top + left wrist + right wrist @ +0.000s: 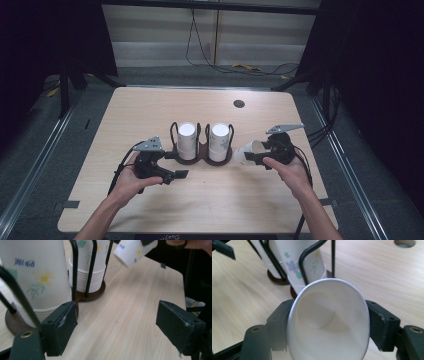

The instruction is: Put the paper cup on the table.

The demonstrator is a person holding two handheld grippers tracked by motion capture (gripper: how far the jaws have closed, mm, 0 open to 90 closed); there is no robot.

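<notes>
White paper cup (328,325) sits clamped between the right gripper's (256,156) fingers (383,325), tipped on its side above the bench (150,110), just right of the wire rack (200,150) with its two cup stacks (187,140); left gripper (175,174) hovers by the rack's left stack, fingers (60,327) wide apart, nothing between them.

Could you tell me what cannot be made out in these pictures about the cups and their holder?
- Blue lettering on the near cup stack: blurred in the left gripper view, unreadable.
- Outside print of the held cup: the right gripper view looks into its mouth; the high view is too small.
- Number of cups in the far stack: wire holder rods cross it, and the frame's top edge cuts it off.
- Right gripper pads: hidden behind the cup's wall.
</notes>
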